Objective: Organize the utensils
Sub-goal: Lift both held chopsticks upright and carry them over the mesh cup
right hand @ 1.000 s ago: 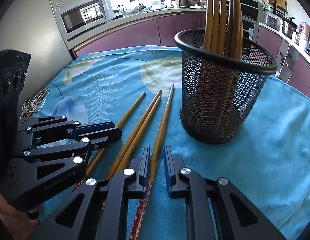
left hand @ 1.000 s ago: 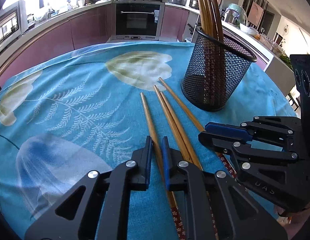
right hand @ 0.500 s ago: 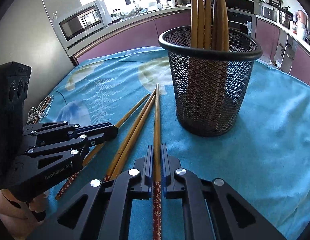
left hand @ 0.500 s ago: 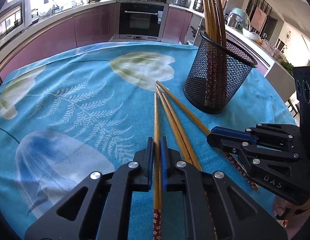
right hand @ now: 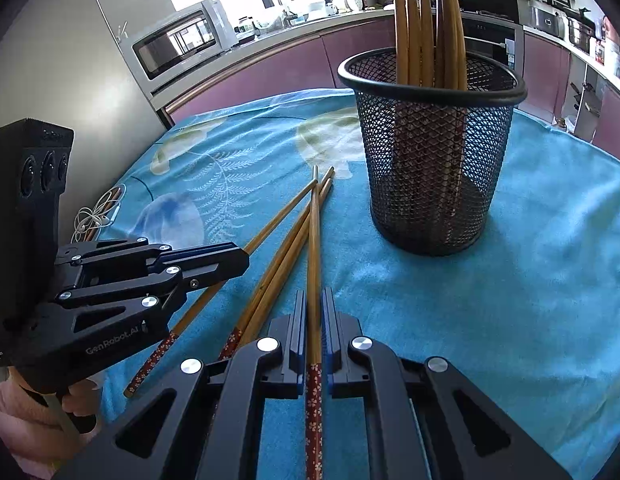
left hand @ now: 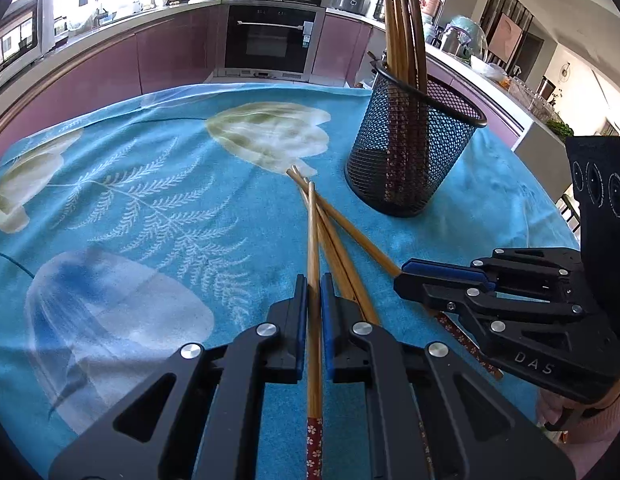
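1. Here the left gripper point(left hand: 313, 292) pinches one chopstick point(left hand: 312, 240) above the blue cloth point(left hand: 150, 200)
2. The right gripper point(right hand: 313, 312) pinches another chopstick point(right hand: 313, 248) near the mesh holder point(right hand: 429, 152)

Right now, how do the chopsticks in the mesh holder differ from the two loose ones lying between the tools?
1. Pose: the chopsticks in the mesh holder stand near upright, while the two loose chopsticks lie flat on the blue cloth.
2. Ends: the holder set's ends sit behind the mesh holder; the loose pair's red floral ends show plainly.

Shared: same brown wood.
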The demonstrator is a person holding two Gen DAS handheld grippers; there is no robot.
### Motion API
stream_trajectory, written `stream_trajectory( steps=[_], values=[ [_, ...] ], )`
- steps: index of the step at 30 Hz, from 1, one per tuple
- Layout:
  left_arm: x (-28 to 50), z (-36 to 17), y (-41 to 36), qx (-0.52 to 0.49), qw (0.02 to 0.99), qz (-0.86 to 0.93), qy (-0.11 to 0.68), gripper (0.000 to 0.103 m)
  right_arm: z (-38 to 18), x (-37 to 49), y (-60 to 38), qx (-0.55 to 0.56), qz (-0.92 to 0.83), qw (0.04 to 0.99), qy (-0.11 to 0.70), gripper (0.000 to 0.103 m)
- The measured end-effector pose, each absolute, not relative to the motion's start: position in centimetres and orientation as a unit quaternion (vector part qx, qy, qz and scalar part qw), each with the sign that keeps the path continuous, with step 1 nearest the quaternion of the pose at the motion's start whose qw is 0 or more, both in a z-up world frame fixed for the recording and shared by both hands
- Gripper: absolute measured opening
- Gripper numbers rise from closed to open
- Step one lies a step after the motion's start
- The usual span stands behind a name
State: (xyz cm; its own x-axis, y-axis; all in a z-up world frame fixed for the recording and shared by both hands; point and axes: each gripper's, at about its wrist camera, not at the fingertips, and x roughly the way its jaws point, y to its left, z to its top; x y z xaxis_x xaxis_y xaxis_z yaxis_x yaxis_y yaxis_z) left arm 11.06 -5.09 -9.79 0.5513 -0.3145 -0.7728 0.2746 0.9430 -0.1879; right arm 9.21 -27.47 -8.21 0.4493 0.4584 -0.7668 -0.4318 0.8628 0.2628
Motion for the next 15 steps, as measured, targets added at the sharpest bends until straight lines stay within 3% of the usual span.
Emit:
stream_trajectory(
  steps=[15],
  values=[
    [11.9, -10.4, -5.7, -0.004, 0.875, -0.170, 0.453, 0.009, -8.3, 10.3, -26.4, -0.013, 0.255, 0.853, 0.456, 0.007]
  ],
)
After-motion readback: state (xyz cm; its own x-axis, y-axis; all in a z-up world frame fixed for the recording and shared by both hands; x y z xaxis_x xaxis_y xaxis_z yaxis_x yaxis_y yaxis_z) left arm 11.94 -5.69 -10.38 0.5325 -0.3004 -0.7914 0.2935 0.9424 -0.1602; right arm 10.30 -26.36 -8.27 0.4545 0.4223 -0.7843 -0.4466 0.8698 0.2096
